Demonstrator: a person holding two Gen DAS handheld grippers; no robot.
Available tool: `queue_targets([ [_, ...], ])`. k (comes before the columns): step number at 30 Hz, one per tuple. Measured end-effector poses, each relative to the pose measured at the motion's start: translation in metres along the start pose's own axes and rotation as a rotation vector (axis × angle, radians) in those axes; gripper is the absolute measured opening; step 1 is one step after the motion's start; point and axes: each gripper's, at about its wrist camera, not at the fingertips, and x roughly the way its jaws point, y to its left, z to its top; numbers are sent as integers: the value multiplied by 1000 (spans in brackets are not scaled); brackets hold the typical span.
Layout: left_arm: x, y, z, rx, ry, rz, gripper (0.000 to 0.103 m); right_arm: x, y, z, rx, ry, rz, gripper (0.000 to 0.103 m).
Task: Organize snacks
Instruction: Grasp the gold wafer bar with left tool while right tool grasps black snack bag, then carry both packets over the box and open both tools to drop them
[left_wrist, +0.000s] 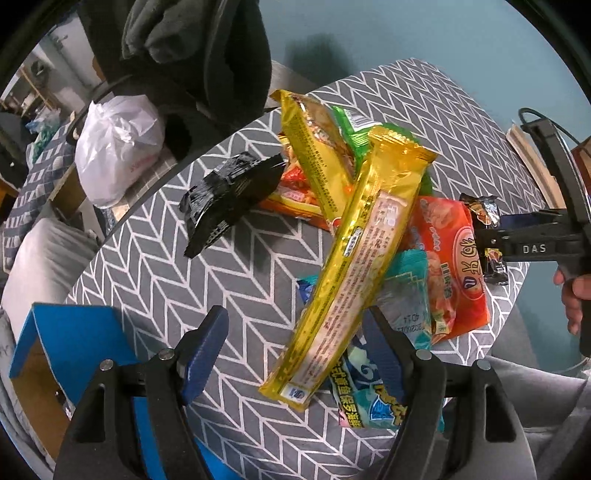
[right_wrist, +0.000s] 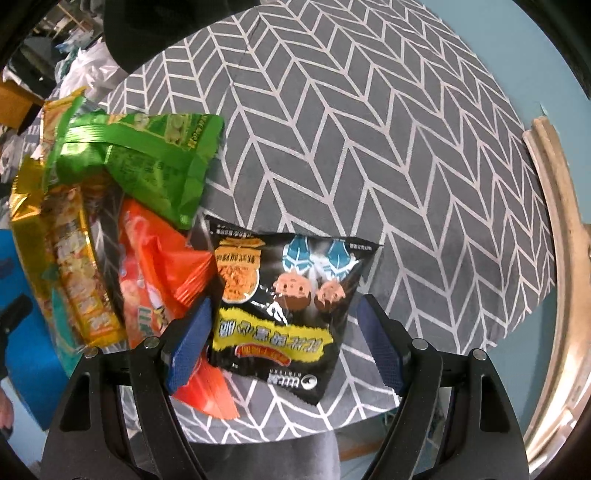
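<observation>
A heap of snack packets lies on a round table with a grey chevron cloth (left_wrist: 166, 280). A long gold packet (left_wrist: 354, 258) lies slantwise on top of the heap. Its lower end sits between the fingers of my left gripper (left_wrist: 295, 354), which is open; the left pad stands clear of it. In the right wrist view a black snack bag with cartoon figures (right_wrist: 288, 314) lies flat on the cloth (right_wrist: 369, 129). My right gripper (right_wrist: 286, 347) hangs over it, open, with a gap at the right pad.
An orange bag (right_wrist: 159, 273), a green bag (right_wrist: 147, 158) and a teal bag (left_wrist: 369, 391) lie in the heap, and a black packet (left_wrist: 229, 199) lies apart to its left. A blue box (left_wrist: 74, 332) stands off the table's edge. A white plastic bag (left_wrist: 118, 147) sits beyond.
</observation>
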Motion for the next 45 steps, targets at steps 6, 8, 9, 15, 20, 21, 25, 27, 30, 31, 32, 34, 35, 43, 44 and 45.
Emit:
queue_targets([
  [6, 11, -5, 9, 16, 14, -21, 77, 17, 6, 11, -12, 17, -17, 75],
  [8, 17, -7, 12, 21, 25, -27, 77, 21, 10, 14, -20, 7, -24, 69],
  [9, 20, -7, 13, 22, 31, -32, 77, 21, 11, 15, -27, 0, -30, 66],
  [15, 33, -11, 18, -10, 48, -66, 77, 21, 10, 9, -54, -14, -38, 64],
  [20, 35, -8, 19, -48, 39, -96, 72, 3, 2, -4, -58, -31, -44, 63],
  [21, 35, -7, 19, -55, 34, -111, 63, 0, 1, -4, -62, -36, -48, 63],
  [25, 33, -4, 15, -64, 30, -139, 40, -14, 0, -5, -71, -55, -54, 63],
  [27, 30, -4, 13, -51, 7, -116, 36, -21, -3, -3, -72, -65, -51, 63],
  [30, 25, -5, 9, -42, -2, -89, 34, -33, -2, -1, -73, -81, -42, 64],
  [31, 23, -4, 7, -47, -1, -87, 33, -36, -1, 1, -76, -87, -40, 63],
  [32, 21, -3, 6, -56, 2, -82, 33, -41, 3, -3, -80, -94, -40, 63],
  [34, 17, 2, 3, -70, 0, -78, 32, -49, 5, -4, -96, -107, -38, 63],
  [35, 13, 4, 1, -81, -5, -73, 32, -54, 4, -4, -102, -112, -38, 63],
  [43, -10, 12, -11, -137, -30, -56, 30, -97, 20, -6, -172, -150, -31, 63],
  [44, -13, 12, -13, -140, -34, -54, 29, -100, 23, -7, -179, -154, -29, 63],
  [45, -16, 13, -14, -146, -37, -52, 29, -102, 25, -6, -187, -158, -26, 63],
])
